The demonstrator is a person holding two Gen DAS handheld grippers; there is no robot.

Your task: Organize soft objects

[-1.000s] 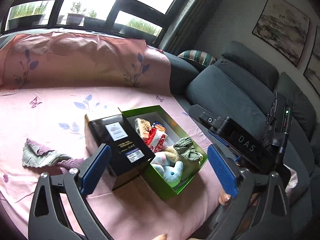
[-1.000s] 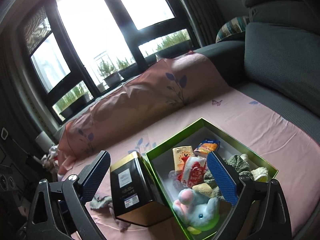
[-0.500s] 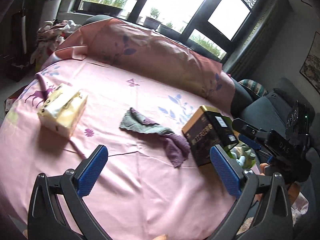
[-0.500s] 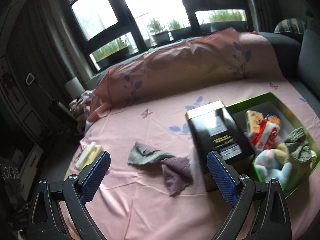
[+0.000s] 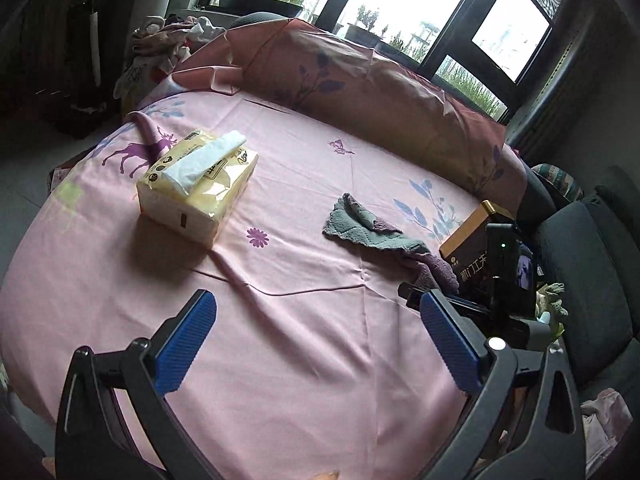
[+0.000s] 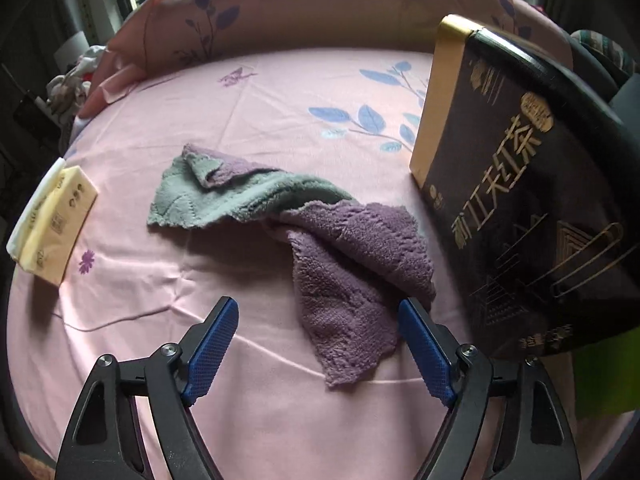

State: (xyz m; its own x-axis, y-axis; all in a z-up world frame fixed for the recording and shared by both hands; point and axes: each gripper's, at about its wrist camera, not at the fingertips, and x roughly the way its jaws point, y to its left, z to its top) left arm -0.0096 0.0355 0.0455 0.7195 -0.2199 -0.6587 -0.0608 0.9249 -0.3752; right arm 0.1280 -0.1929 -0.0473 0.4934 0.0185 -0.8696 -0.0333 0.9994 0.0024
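Right wrist: gripper (image 6: 318,344) closing around cloth (image 6: 332,248) beside tin (image 6: 516,184), not yet pinching. Left gripper (image 5: 316,344) spread, empty.

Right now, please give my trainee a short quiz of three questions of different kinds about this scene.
1. True or false: the right gripper already pinches the purple-and-green cloth.
2. What lies on the pink sheet far left of the cloth?
A. tissue pack
B. book
C. cup
3. What stands to the right of the cloth?

Key:
1. False; its jaws are closing, with the cloth's purple end between them, pads not pressing.
2. A
3. The black tea tin.
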